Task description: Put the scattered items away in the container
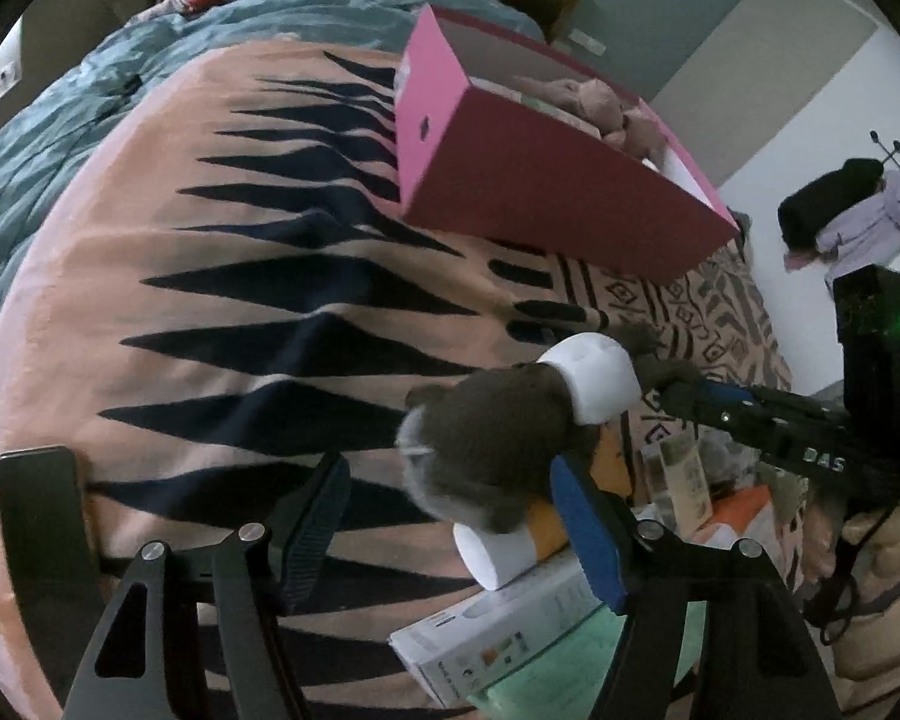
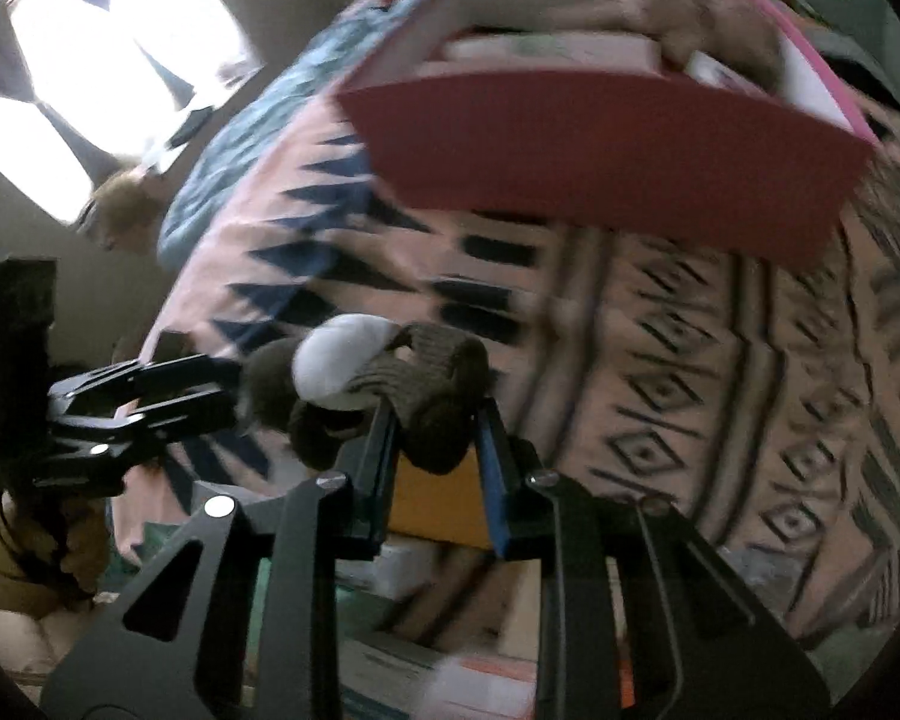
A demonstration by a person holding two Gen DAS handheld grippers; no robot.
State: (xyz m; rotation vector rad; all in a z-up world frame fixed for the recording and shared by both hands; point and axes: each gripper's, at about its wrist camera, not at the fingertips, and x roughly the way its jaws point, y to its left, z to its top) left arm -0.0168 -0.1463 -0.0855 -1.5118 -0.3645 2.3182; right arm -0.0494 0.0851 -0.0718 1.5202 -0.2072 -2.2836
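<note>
A dark brown plush toy in a white shirt hangs above the patterned pink blanket. My right gripper comes in from the right and is shut on its lower end. In the right wrist view, the right gripper pinches the plush toy. My left gripper is open; the toy's head lies by the blue pad, apart from the black finger. The left gripper shows beside the head. The pink box stands behind, with a pink plush inside.
Below the toy lie a white carton, an orange-and-white tube and other packages. A blue duvet covers the bed's far left. Clothes hang on a rack by the right wall. A bright window is at left.
</note>
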